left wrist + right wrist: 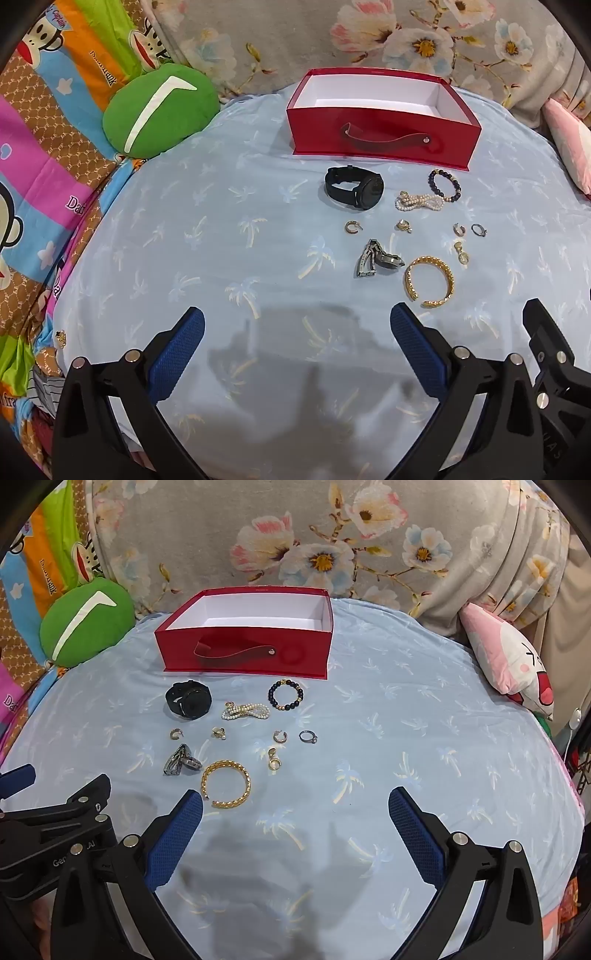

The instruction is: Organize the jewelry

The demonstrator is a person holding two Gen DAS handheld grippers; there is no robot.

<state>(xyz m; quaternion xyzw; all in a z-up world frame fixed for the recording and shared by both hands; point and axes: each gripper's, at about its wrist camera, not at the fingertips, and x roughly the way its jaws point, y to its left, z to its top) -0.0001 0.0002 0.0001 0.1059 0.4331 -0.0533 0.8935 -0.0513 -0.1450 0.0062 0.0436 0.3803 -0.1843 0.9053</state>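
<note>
Grippers: left gripper (297, 325) and right gripper (295, 805) spread wide, nothing held | Jewelry: laid out before empty red box (243, 657) | Advice: gold bangle (226, 784) is best approached first, pinched across its band.

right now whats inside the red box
The red box shows only white walls and a strip of bare white floor toward the back. Its front wall hides the nearer floor, so something small could lie there unseen. All the jewelry in view lies outside, on the blue sheet.

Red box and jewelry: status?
Both claws, left and right, open, empty. Red box empty; jewelry loose on sheet, gold bangle nearest. Nothing blocking.
</note>
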